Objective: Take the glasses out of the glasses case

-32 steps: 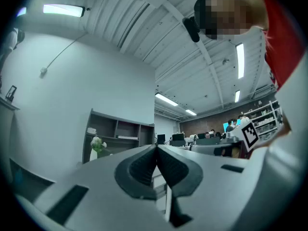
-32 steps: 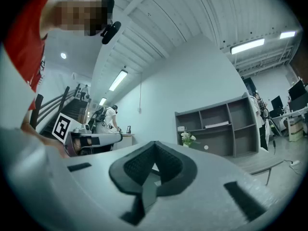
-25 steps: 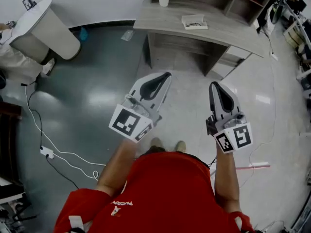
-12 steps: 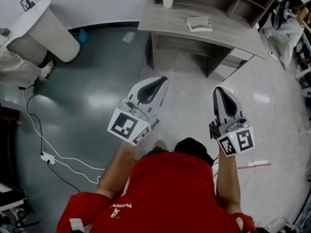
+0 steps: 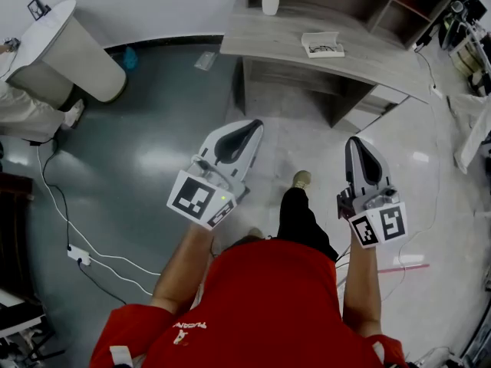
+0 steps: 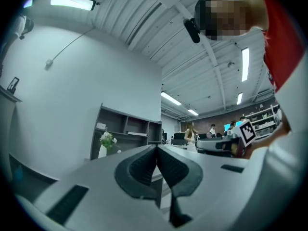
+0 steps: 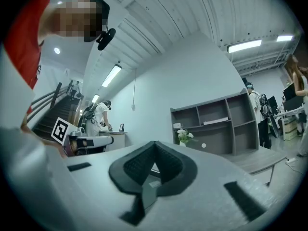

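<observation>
Both grippers are hovering over the floor (image 5: 146, 121) with jaws pressed together on nothing, the left gripper (image 5: 249, 127) and the right gripper (image 5: 357, 146) pointing toward the desk (image 5: 276, 33), where the glasses case (image 5: 323, 44) is lying (white, well apart from either one).

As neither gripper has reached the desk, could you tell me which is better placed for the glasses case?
Probably the right gripper: the glasses case on the desk lies nearer its tips than to the left gripper. Both are shut, empty and far off.
</observation>
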`<state>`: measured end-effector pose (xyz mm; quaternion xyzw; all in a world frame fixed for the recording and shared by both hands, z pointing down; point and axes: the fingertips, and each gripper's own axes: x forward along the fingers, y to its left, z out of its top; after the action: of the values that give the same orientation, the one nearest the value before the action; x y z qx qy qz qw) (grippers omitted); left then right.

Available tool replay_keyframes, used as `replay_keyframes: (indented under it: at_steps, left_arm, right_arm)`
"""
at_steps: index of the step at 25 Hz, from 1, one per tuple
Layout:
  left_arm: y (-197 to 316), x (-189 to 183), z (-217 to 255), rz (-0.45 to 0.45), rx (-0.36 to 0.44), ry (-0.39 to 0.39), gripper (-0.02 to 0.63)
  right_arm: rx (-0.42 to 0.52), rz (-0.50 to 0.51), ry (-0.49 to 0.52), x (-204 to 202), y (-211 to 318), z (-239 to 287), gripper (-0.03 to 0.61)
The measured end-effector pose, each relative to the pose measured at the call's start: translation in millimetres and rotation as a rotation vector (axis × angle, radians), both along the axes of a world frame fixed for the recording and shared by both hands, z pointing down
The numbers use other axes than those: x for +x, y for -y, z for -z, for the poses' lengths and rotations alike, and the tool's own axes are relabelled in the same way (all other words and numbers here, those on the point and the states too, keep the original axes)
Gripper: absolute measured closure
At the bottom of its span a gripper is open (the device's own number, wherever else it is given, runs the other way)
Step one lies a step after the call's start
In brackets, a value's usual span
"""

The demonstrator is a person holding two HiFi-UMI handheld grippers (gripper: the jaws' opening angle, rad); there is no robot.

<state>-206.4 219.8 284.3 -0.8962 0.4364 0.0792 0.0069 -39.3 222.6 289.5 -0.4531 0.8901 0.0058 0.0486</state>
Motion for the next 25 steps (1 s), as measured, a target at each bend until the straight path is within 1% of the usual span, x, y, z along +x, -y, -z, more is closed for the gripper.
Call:
replay_keyframes:
  at_steps: [4,8,16,19,22,25]
  left_arm:
    - [43,9,-8,0.003,-0.011,0.022,0.603]
    - [99,28,-10,0.002,-0.020,0.044,0.603]
    - [229,93,-16,-0.013,-0.050,0.101,0.603]
    - [275,118,-25,-0.024,-0.063,0.129,0.603]
    - [313,139,-38,-0.037,-0.073,0.164,0.603]
    - [346,156,-49,-0.039,-0.103,0.215,0.603]
  right_arm:
    - [0.016,0.002,-0.009,9,44,-5,0.574]
    - [0.027,0.009,-0.024,25,97,-6,0.574]
    - [0.042,0.047,-0.066,78,216,-2,0.574]
    - [0.041,0.066,-0.070,100,258,-2,0.574]
    - [0.037,0.085,-0.073,119,292,-2,0.574]
    - [0.032,0.104,-0.077,131,317,-5,0.574]
